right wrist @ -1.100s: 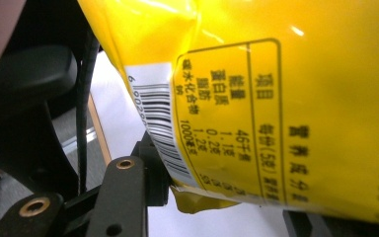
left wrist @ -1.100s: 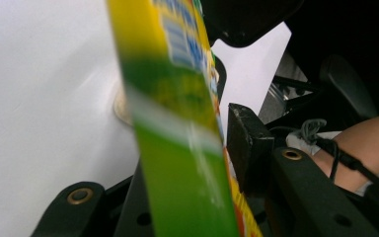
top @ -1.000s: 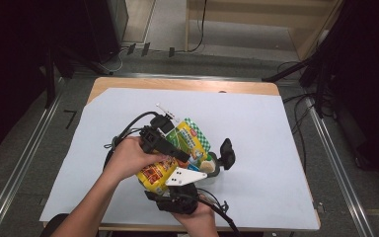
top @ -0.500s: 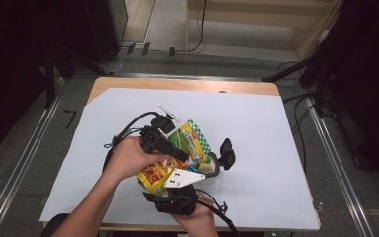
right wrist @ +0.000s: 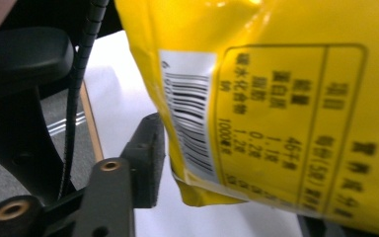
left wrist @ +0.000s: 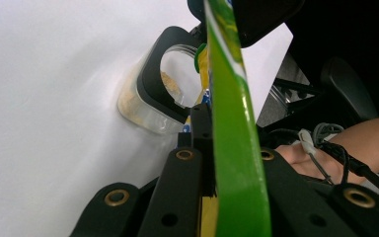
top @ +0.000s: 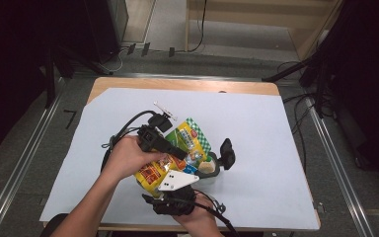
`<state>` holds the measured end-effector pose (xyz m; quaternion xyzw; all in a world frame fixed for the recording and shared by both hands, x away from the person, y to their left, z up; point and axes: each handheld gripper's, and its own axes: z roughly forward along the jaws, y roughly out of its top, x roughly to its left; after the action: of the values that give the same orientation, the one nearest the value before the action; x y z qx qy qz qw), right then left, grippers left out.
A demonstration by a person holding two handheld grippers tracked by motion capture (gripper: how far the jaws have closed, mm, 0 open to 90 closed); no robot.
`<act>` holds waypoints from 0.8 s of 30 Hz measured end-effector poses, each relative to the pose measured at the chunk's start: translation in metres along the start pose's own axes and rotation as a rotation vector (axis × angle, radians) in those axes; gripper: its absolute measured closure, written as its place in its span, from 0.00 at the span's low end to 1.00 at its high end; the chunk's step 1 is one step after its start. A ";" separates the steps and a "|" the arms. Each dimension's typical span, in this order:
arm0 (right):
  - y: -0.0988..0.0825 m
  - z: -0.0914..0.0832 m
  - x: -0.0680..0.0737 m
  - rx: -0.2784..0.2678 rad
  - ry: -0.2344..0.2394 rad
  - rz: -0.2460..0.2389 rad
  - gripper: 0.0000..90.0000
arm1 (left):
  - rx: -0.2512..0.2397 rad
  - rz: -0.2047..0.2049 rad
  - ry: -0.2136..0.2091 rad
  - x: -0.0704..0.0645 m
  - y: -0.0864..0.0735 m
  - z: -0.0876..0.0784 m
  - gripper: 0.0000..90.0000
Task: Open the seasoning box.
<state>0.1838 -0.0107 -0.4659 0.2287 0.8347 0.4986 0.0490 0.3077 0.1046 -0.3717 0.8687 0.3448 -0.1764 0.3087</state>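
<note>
A yellow and green snack bag (top: 190,138) is held tilted above the white sheet, between my two grippers. My left gripper (top: 180,152) comes in from the left. It is shut on the bag's green upper edge (left wrist: 229,98), and its jaws have just closed further on it. My right gripper (top: 170,177) reaches up from the near edge and is shut on the bag's yellow lower end (right wrist: 286,98). Its left finger (right wrist: 145,153) touches the bag by the barcode. Under the bag's mouth stands a clear jar (top: 207,167) with tan contents (left wrist: 148,103), and its black lid (top: 226,153) is flipped open.
A white sheet (top: 276,128) covers the wooden table (top: 187,85). A small white object (top: 164,109) lies behind the left hand. Black cables (top: 123,129) loop on the sheet at the left. Metal rails (top: 333,163) run along both sides of the table.
</note>
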 end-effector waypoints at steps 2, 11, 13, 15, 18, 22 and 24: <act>0.001 0.000 -0.001 0.026 -0.006 -0.005 0.66 | -0.001 -0.001 -0.006 0.001 0.000 0.002 0.99; 0.001 -0.003 -0.003 0.006 0.037 0.056 0.69 | 0.003 0.011 0.008 -0.002 0.002 0.000 0.97; 0.002 -0.004 -0.004 -0.011 0.049 0.080 0.70 | -0.001 0.012 0.004 -0.002 0.002 -0.001 0.94; 0.002 -0.006 -0.005 -0.026 0.060 0.103 0.70 | -0.012 0.009 -0.010 -0.001 0.001 -0.003 0.89; 0.001 -0.008 -0.008 -0.052 0.071 0.128 0.71 | -0.032 0.005 -0.018 0.000 0.001 -0.006 0.82; 0.001 -0.011 -0.009 -0.069 0.060 0.132 0.72 | -0.042 0.014 -0.031 0.000 0.001 -0.008 0.75; 0.001 -0.011 -0.009 -0.071 0.058 0.132 0.72 | -0.045 0.013 -0.032 0.000 0.001 -0.008 0.75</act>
<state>0.1885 -0.0233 -0.4608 0.2668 0.8006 0.5366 -0.0001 0.3087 0.1095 -0.3650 0.8609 0.3381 -0.1805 0.3347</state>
